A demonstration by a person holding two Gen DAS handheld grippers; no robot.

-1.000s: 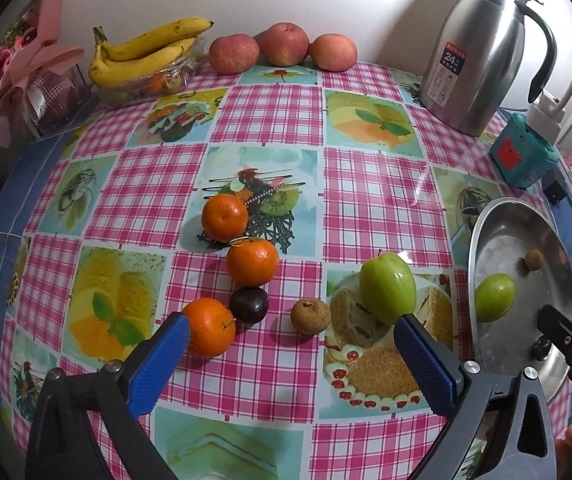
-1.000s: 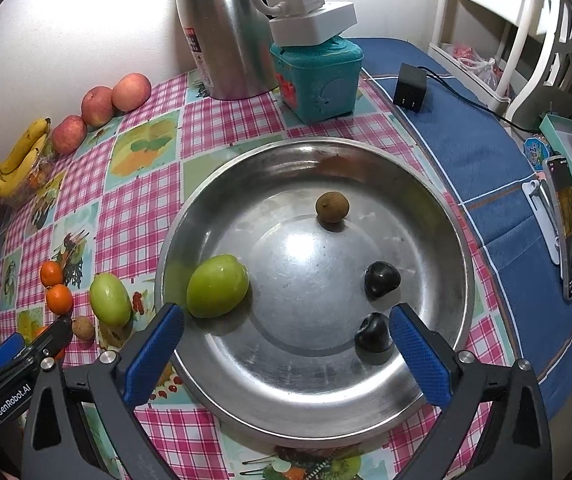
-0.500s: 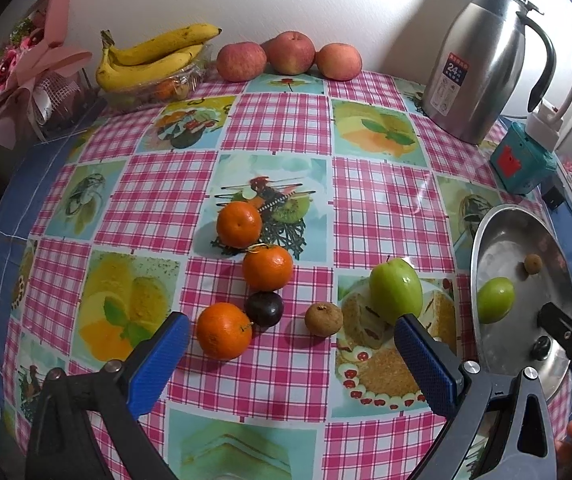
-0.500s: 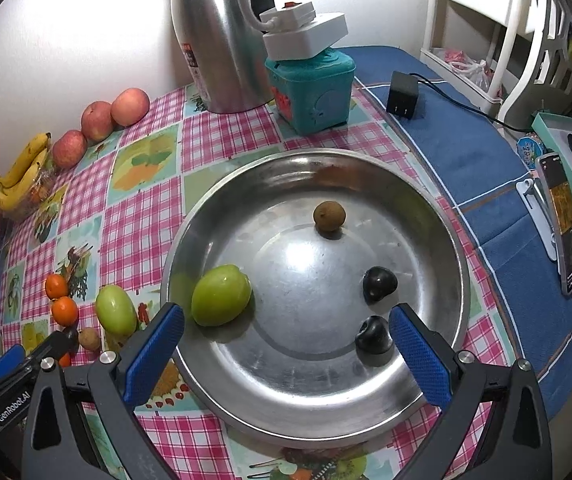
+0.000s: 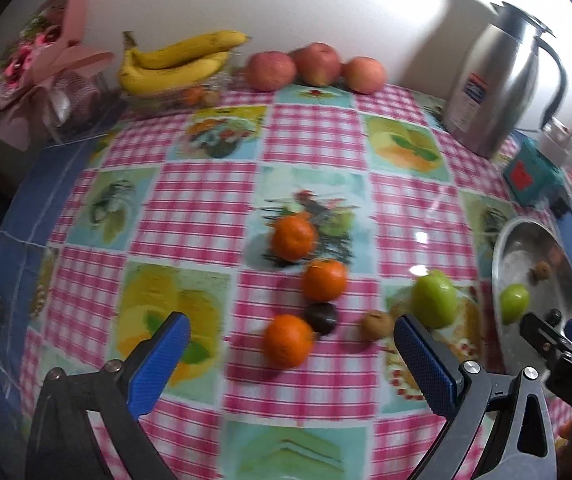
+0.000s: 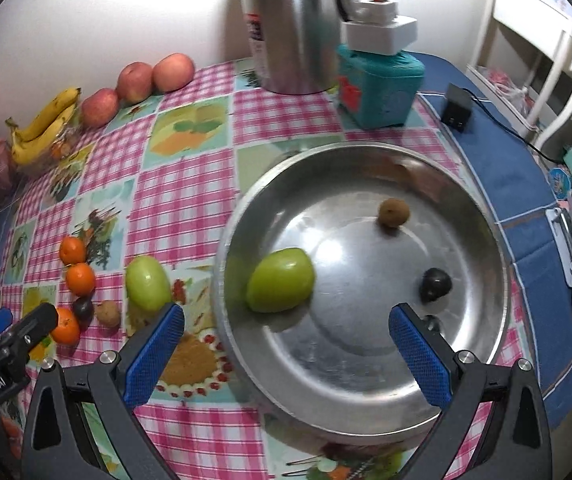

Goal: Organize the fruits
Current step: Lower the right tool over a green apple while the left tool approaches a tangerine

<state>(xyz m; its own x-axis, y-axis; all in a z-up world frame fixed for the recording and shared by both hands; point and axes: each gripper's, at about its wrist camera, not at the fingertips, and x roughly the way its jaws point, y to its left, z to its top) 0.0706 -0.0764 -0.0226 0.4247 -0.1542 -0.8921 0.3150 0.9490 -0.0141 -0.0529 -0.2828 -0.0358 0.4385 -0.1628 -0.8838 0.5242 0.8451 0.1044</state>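
While both tools hang above the checked tablecloth (image 5: 206,208), the left gripper (image 5: 291,354) has its blue fingers spread wide with nothing between them, and the right gripper (image 6: 286,344) stands just as wide and empty over the steel bowl (image 6: 481,240). In the left wrist view a loose cluster of fruit lies ahead of the left tongs: the nearest orange (image 5: 287,340) sits at 12 o'clock, just beyond the fingertips, with a dark plum (image 5: 321,318) touching it at 1 o'clock, a second orange (image 5: 323,280) and a third orange (image 5: 293,238) farther along, a small brown fruit (image 5: 377,325) beside the right finger, and a green fruit (image 5: 434,299) at 2 o'clock near the bowl's rim. In the right wrist view the bowl holds another green fruit (image 6: 280,280) at 12 o'clock from the right tongs, a brown fruit (image 6: 393,212) at 1 o'clock and a dark fruit (image 6: 435,283) at 2 o'clock; another dark object peeps out behind the right finger, too hidden to identify. Bananas (image 5: 178,62) and three apples (image 5: 313,66) rest along the far wall.
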